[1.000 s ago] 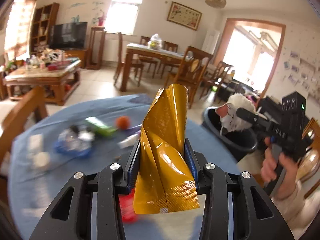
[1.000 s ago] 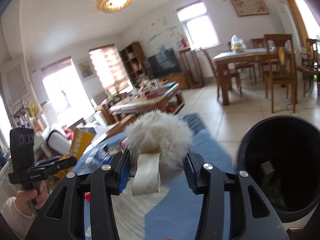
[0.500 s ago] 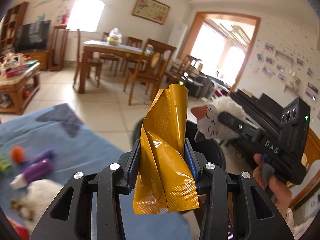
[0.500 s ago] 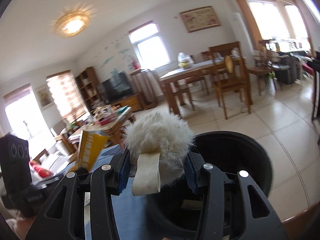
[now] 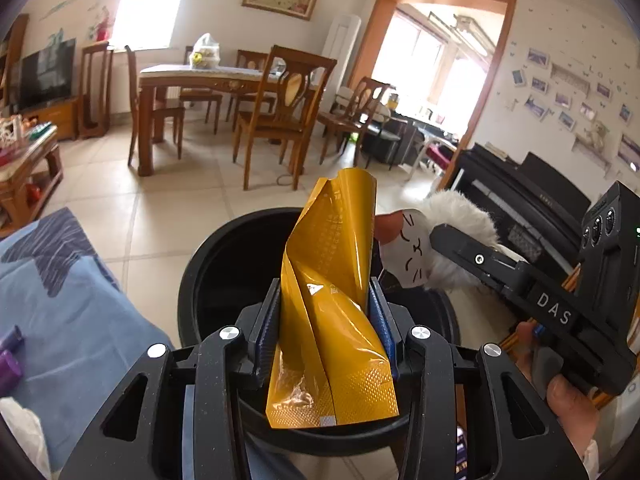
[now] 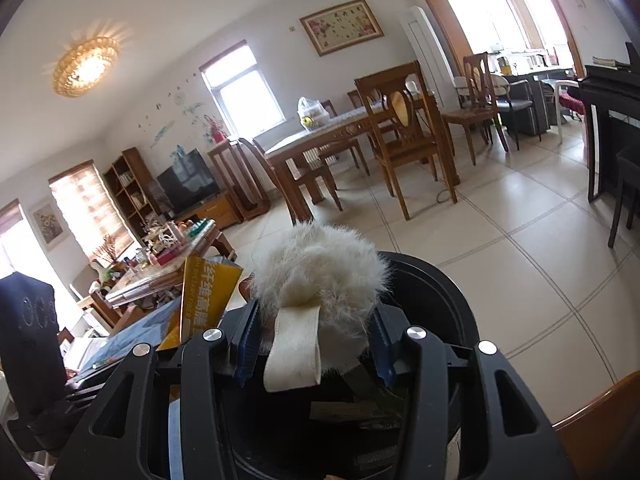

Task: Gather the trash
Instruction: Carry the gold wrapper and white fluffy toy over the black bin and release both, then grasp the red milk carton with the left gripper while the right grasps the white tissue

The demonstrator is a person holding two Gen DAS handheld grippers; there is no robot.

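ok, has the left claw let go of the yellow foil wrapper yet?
No, the left claw is clamped on the crumpled yellow foil wrapper, holding it above the round black plastic bin.

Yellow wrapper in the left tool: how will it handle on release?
The yellow wrapper looks thin and floppy: it is creased and twisted. Glossy film, so probably slippery. Likely light; it may flutter rather than drop straight into the black bin.

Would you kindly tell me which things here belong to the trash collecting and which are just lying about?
Part of the job:
yellow wrapper, clamped in the left gripper
furry toy, clamped in the right gripper
black bin beneath both

Just lying about:
purple tube on the blue cloth
dining table
piano
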